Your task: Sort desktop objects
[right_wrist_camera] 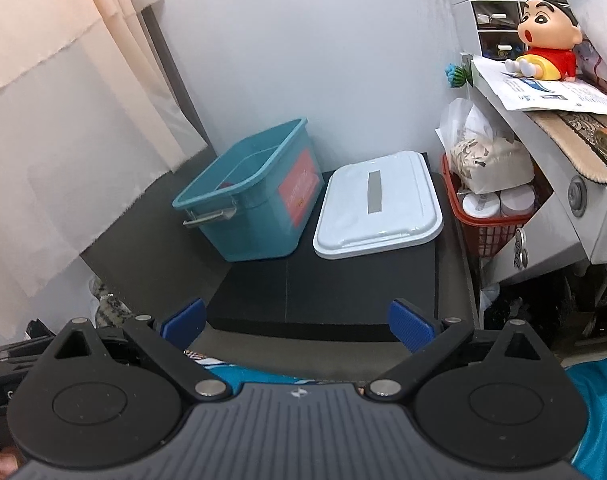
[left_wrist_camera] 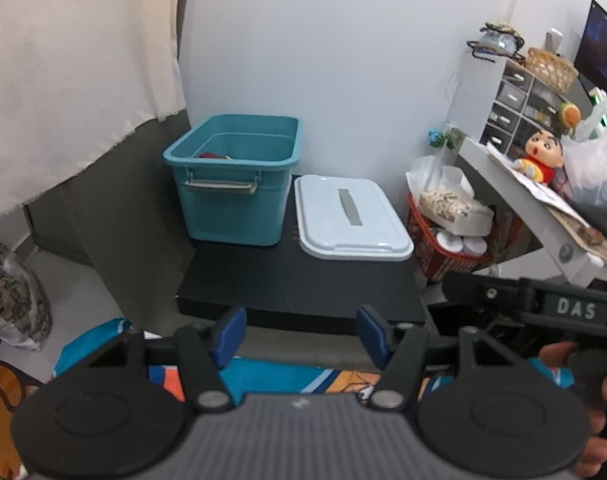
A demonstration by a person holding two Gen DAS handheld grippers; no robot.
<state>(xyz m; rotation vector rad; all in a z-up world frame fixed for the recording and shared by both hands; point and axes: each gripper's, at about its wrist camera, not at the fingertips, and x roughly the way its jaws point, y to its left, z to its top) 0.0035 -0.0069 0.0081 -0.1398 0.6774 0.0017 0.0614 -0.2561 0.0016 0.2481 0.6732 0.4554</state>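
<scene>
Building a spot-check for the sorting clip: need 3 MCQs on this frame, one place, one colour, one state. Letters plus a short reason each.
1. Where does the white lid lie?
A. on top of the bin
B. flat on the black board, to the right of the teal bin
C. inside the red basket

2. What colour are the claw pads?
A. blue
B. yellow
C. grey

3. What state is the left claw in?
A. shut on the lid
B. shut on the bin handle
C. open, holding nothing

Key:
1 B: both views show the lid lying on the board beside the bin, whose top is uncovered.
2 A: the pads on both claws show blue.
3 C: its pads stand wide apart, with only the board edge and floor behind the gap.
</scene>
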